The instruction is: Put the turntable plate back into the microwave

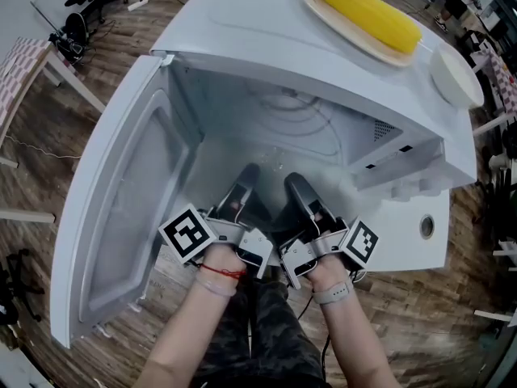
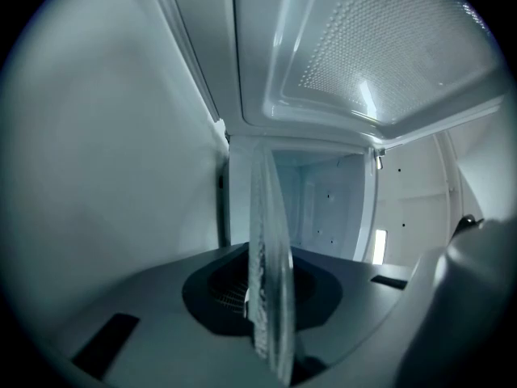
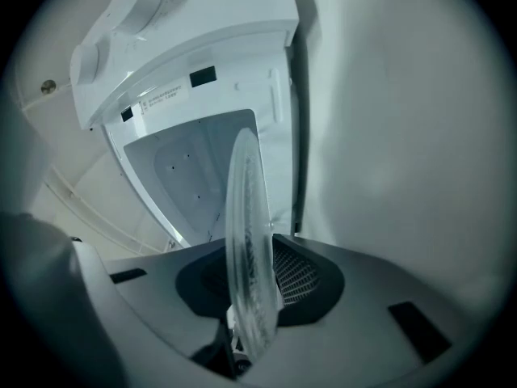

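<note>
Inside the open microwave (image 1: 266,23), at the mouth of the cavity, the glass turntable plate (image 2: 268,265) is carried by its near rim; whether it touches the floor yet cannot be told. To seat it well, both sides should go down level and together, centred over the hub, which is not visible, with release only once the glass lies flat. The left gripper (image 1: 246,176) is clamped on the rim, jaws nearly together with only glass between. The right gripper (image 1: 295,183) pinches the same rim just beside it.

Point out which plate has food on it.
The beige plate atop the microwave, under the corn cob. The white dish beside it and the glass turntable plate carry none.
</note>
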Demonstrator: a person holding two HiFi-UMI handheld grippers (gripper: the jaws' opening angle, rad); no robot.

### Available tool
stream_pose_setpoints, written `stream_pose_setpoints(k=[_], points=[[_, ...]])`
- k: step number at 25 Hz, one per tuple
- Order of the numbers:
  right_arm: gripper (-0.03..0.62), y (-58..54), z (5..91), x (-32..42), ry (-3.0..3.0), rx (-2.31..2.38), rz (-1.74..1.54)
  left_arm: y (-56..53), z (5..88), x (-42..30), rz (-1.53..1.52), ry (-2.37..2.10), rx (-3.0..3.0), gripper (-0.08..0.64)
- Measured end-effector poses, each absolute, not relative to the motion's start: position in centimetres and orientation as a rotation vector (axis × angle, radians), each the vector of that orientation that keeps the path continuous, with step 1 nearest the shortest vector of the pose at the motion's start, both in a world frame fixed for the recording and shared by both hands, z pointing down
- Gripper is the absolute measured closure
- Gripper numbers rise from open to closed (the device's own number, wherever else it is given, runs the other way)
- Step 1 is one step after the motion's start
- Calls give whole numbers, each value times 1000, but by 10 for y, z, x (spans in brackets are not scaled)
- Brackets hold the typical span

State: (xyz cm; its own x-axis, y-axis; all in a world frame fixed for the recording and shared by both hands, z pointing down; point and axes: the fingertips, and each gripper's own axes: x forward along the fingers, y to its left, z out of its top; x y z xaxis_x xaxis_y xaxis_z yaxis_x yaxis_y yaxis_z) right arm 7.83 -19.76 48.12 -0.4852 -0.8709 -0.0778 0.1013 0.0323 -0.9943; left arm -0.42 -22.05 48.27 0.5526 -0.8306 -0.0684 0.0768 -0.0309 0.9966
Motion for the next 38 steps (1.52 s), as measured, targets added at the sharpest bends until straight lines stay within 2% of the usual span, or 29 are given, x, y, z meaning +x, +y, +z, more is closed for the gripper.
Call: stream_pose_setpoints(k=[13,24,38], points=[[511,-166,483,73,1529,-786,-1599,-239,480,-7,-872,-703,1385,511],[545,-168,485,79,1552,-836,-1584,-241,477,5,-843,-705,1429,511],[545,-186,481,88,1558,-884,-1543,-261,476,16,-838,-656,1423,509]])
